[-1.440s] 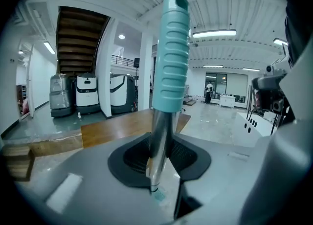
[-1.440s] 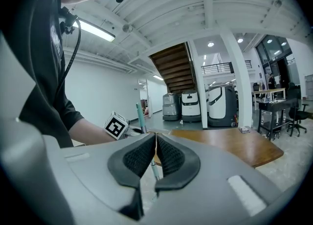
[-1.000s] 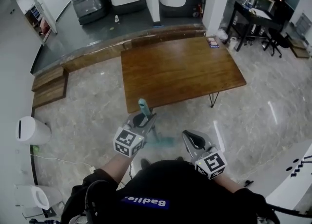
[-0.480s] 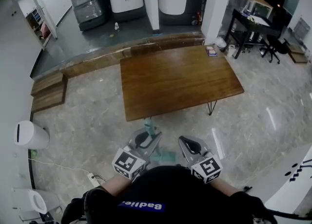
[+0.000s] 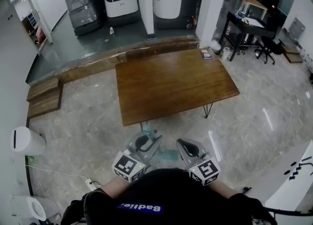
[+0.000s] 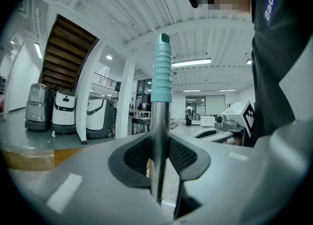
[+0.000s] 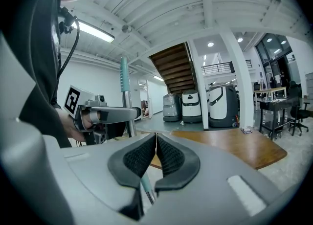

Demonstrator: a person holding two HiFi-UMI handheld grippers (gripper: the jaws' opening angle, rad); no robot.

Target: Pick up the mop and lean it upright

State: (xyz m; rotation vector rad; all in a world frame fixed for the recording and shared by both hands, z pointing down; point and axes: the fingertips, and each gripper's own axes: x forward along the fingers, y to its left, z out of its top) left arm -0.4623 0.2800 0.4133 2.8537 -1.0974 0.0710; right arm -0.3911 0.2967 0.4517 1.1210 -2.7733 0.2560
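The left gripper is clenched on the mop, its pads biting the metal pole just below the teal grip. In the left gripper view the pole stands nearly straight up through the centre of the frame. In the head view, this gripper has pulled back over the last second from the near edge of the table toward the person at bottom centre. The grip, which slanted toward the table before, now shows almost end-on. The last half second brings hardly any further shift. The mop head is a teal smear on the floor, lower centre, between the two grippers. The right gripper hangs just right of it, jaws pressed together on nothing. By my reading the pick-up is done and the pole is about vertical. What remains is finding a support to lean it on, and the table edge looks nearest.
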